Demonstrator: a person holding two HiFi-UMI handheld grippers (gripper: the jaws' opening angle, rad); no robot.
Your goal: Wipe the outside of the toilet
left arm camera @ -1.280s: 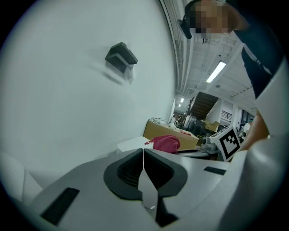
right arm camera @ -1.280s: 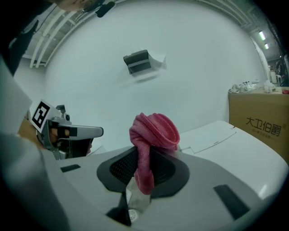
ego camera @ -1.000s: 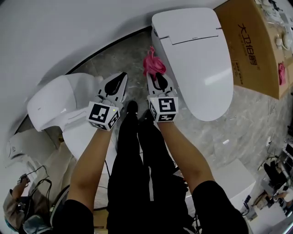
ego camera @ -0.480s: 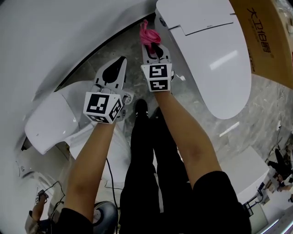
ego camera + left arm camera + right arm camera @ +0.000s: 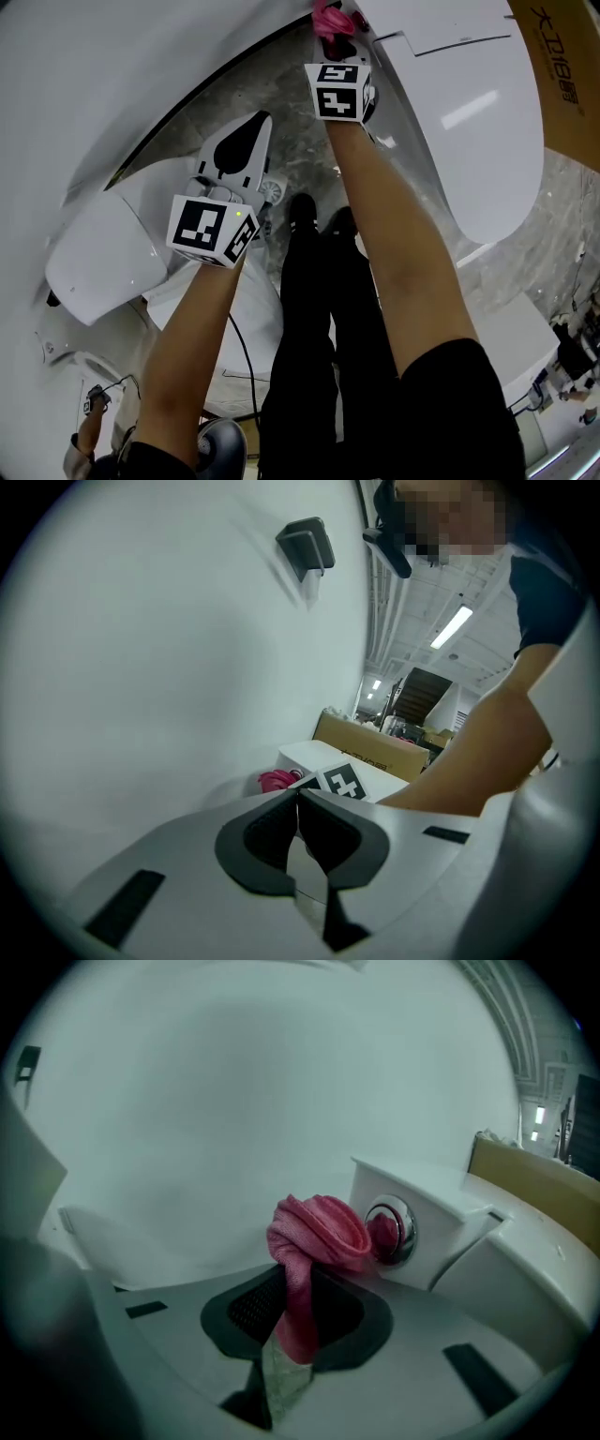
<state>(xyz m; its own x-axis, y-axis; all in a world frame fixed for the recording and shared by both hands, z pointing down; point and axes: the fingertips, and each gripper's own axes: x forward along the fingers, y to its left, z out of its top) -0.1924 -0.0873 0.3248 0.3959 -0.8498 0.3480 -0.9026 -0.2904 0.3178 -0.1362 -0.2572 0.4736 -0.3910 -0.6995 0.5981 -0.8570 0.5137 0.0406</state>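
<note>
Toilet (image 5: 469, 112) is flanked by a box (image 5: 567, 84) printed "大卫". Its chrome button (image 5: 392, 1232) is seen only in the right gripper view, beside the pink cloth (image 5: 314, 1237) clamped in the right tongs (image 5: 295, 1302). The left tongs (image 5: 298, 822) are pressed together, empty.

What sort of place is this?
Probably a sanitary-ware showroom or warehouse, not a bathroom: a white closed-lid toilet, a second white toilet nearby, and a printed brown cardboard carton.

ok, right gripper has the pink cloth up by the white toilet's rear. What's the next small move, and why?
Probably ease the right gripper forward until the pink cloth presses on the white toilet casing beside the round chrome button, then begin the stroke. The cloth is clamped and close, but firm contact isn't evident.
</note>
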